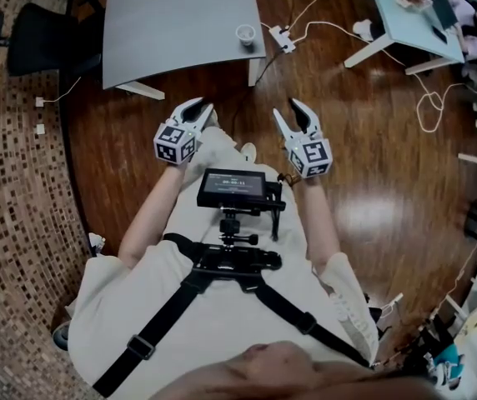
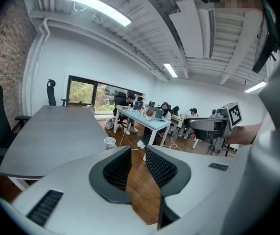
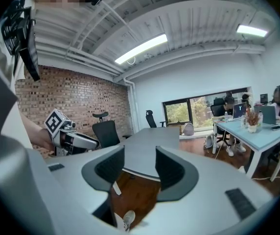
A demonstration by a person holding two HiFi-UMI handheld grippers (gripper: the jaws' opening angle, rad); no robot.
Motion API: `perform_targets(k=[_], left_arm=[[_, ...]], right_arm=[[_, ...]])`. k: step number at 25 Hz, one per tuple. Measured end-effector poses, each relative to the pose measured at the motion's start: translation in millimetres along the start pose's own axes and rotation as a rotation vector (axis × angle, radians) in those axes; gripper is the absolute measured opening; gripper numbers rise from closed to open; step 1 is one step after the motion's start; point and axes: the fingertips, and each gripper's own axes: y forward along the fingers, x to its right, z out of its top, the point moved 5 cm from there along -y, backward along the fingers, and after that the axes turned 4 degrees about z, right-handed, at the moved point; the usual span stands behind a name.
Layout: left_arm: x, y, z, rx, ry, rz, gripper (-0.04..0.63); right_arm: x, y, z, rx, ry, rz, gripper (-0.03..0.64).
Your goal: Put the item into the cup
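A small white cup [image 1: 245, 34] stands near the front right corner of the grey table [image 1: 172, 23], well ahead of both grippers. It also shows in the left gripper view as the cup [image 2: 109, 142] on the table [image 2: 52, 131]. My left gripper [image 1: 201, 107] is held at waist height over the wood floor, open, with nothing between its jaws [image 2: 138, 153]. My right gripper [image 1: 287, 109] hangs level with it, also open and holding nothing [image 3: 140, 155]. No loose item shows in any view.
A black office chair [image 1: 22, 36] stands left of the grey table. A power strip with white cables [image 1: 282, 38] lies on the floor beside the cup's corner. A light-blue desk [image 1: 405, 15] stands at the far right, where people sit [image 2: 164, 112]. A small screen [image 1: 232, 188] is mounted on my chest.
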Motion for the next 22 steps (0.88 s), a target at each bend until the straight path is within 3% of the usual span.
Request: perform_targets(k=[11, 22], left_arm=[[9.6, 4.8, 7.6, 0.000, -0.005, -0.029, 0.094], [-33.3, 11.5, 25.4, -0.016, 0.030, -0.102, 0.094]], right_arm=[[-4.9, -27.1, -3.1, -0.018, 0.000, -0.037, 0.212], [-13.8, 7.8, 17.6, 0.004, -0.006, -0.116, 0.212]])
